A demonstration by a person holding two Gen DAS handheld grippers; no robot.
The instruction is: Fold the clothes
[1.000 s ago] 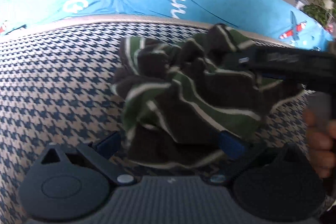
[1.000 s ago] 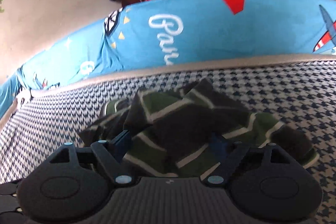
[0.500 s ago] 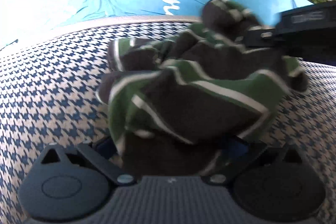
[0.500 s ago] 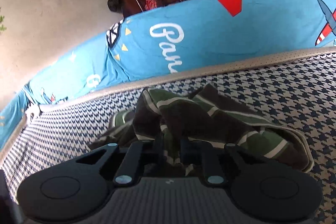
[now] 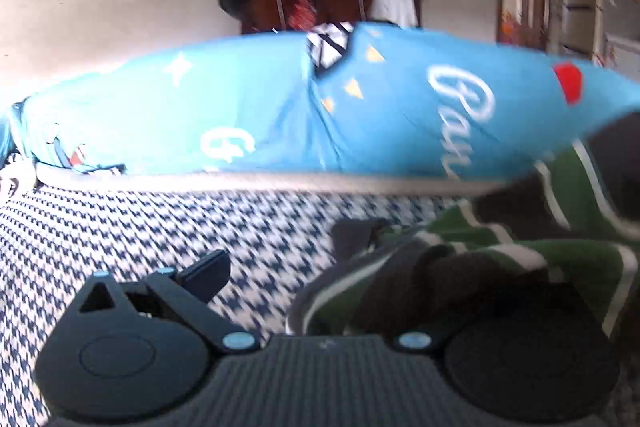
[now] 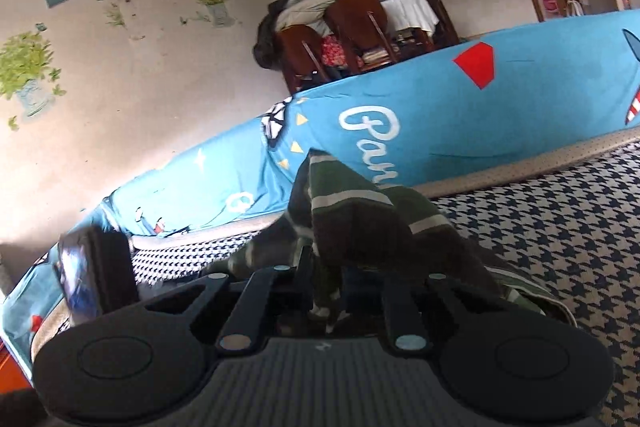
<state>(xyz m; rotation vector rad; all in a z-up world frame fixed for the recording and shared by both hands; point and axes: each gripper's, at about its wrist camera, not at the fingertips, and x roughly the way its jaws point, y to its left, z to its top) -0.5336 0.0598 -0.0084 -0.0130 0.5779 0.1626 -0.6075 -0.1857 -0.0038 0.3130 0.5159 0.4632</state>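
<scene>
A crumpled dark brown and green striped garment lies on the houndstooth-covered surface. My right gripper is shut on a fold of it, and a peak of cloth stands up above the fingers. In the left wrist view the garment sits at the lower right and drapes over my left gripper's right finger, hiding it. The left gripper is open. Its left finger is bare over the checked cover, and no pad presses on the cloth.
A blue printed cushion runs along the far edge of the surface, also seen in the left wrist view. A dark boxy object stands at the left edge. Chairs piled with clothes stand behind by the wall.
The right gripper's jaws closed on the garment and raised a fold of it. The left gripper swung left and tilted up, so the garment now lies to its right instead of between its fingers.
</scene>
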